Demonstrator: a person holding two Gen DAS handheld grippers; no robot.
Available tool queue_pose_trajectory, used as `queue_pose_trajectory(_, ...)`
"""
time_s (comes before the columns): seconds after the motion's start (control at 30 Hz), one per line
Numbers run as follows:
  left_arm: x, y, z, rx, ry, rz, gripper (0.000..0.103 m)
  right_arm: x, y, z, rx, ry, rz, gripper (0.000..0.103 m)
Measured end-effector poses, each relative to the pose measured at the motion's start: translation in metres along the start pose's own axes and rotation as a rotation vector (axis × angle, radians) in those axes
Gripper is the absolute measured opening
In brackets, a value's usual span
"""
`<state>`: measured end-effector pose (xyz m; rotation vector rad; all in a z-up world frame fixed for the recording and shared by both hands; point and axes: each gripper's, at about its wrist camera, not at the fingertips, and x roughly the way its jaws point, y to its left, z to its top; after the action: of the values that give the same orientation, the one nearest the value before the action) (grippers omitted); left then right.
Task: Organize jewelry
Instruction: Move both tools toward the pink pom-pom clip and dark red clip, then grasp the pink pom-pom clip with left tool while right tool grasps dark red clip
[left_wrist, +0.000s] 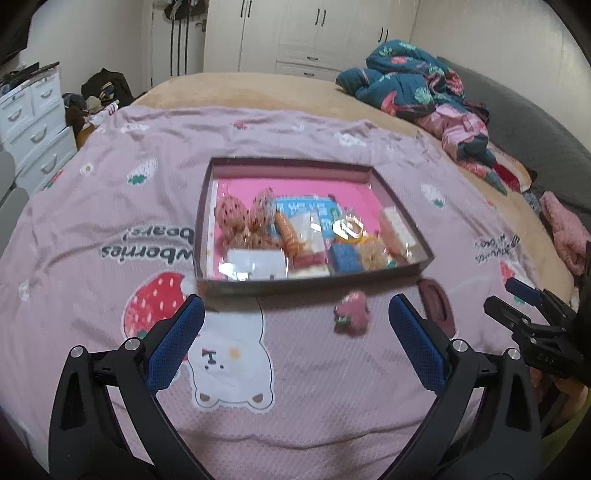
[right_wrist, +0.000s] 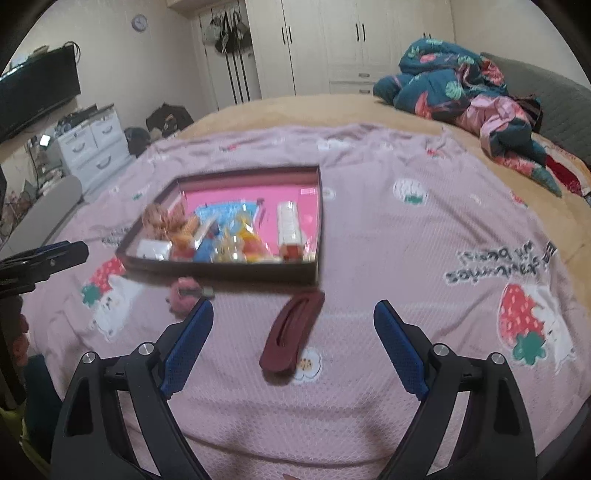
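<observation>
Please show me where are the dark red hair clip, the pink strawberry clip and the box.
dark red hair clip (right_wrist: 291, 332): right wrist view, on the middle of its long body.
pink strawberry clip (left_wrist: 351, 313): left wrist view, on its pink body.
box (left_wrist: 310, 286): left wrist view, on its near wall.

Matt woven cloth bedspread (right_wrist: 369, 229), smooth maroon plastic hair clip (right_wrist: 291, 332), fuzzy scrunchie (left_wrist: 351, 314).
</observation>
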<state>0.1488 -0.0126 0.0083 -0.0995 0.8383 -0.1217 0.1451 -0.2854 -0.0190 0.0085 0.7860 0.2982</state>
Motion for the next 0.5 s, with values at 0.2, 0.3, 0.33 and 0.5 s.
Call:
queue_pose_trajectory(0.2, 0.018, -0.003, -0.014, 0.009, 0.055, -0.015, 0.093, 0.032, 0.0, -0.014, 0.01, 0.088, 0.03, 0.083)
queue_pose_trajectory(0.3, 0.028, -0.008, -0.018, 0.017, 0.083, -0.037, 0.093, 0.05, 0.0, -0.018, 0.014, 0.131, 0.043, 0.073)
queue_pose_trajectory(0.33, 0.032, -0.011, -0.019, 0.019, 0.094, -0.045, 0.093, 0.058, 0.0, -0.02, 0.021, 0.149, 0.053, 0.069)
queue_pose_trajectory(0.5, 0.05, -0.024, -0.02, 0.052, 0.122, -0.066, 0.093, 0.081, -0.004, -0.031, 0.071, 0.189, 0.055, 0.05)
